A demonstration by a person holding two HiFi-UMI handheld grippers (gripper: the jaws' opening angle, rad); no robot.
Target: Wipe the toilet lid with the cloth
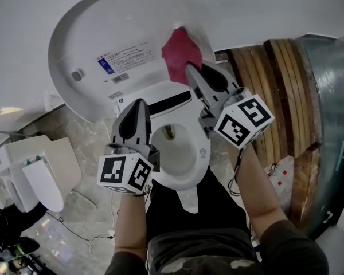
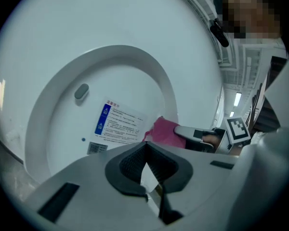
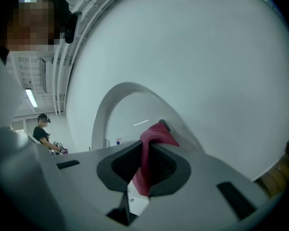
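Pink cloth [image 1: 180, 53] clamped in right gripper [image 1: 190, 67], pressed against raised toilet lid [image 1: 103, 33] right edge. Left gripper [image 1: 139, 103] closed, empty.

Curved wooden slats [image 1: 286, 96] stood beside a grey metal panel [image 1: 332, 107] along the right edge of the marbled floor [image 1: 86, 148]. At the floor's left edge sat a second white fixture [image 1: 31, 176], a thin white cable [image 1: 74, 232] trailing nearby. In the background, a bystander [image 3: 41, 131] stood beneath a ceiling strip light [image 3: 31, 97].
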